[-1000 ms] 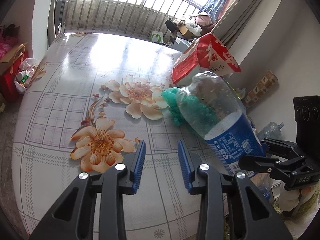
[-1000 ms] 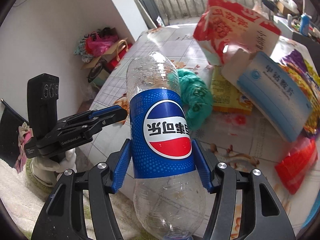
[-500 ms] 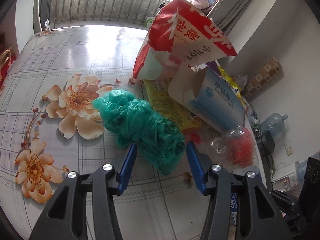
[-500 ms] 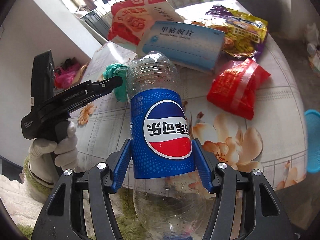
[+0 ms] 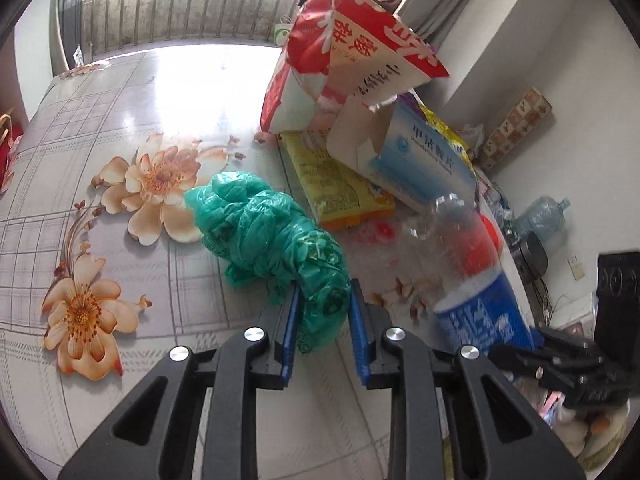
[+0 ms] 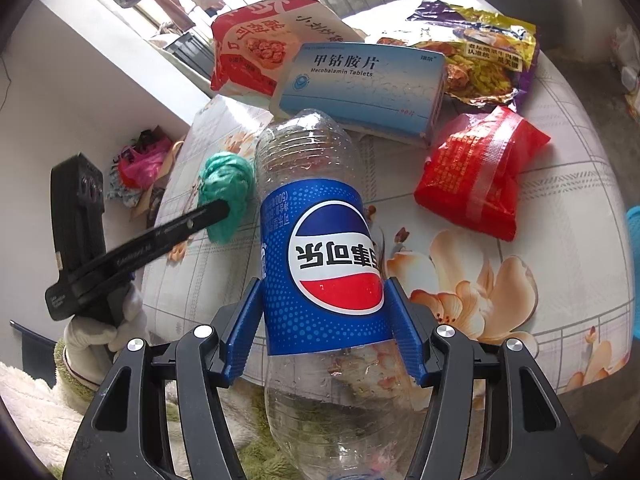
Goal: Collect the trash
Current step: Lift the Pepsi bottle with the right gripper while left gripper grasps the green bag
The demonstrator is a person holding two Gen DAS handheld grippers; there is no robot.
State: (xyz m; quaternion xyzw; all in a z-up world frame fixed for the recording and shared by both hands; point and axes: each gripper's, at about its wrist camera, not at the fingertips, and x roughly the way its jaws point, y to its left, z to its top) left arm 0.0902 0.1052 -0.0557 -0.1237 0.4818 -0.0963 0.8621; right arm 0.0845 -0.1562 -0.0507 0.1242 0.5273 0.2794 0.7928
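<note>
The right gripper (image 6: 324,320) clamps an empty cola bottle (image 6: 320,248) beyond the surface's (image 5: 120,260) edge. The left gripper (image 5: 322,312), jaws just closing, pinches a green plastic bag (image 5: 264,232) mid-surface. Only the right view shows the red packet (image 6: 476,176).

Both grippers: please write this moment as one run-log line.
left gripper: closing on green bag | right gripper: holds bottle | table: other trash left

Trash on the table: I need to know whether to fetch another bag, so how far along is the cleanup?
Nothing looks put away yet. In hand: the right tool grips the bottle; the left tool has just been closing on the green bag. Left on the table: the red-and-white bag, pill box, red packet, yellow packet and purple-and-yellow wrapper.
</note>
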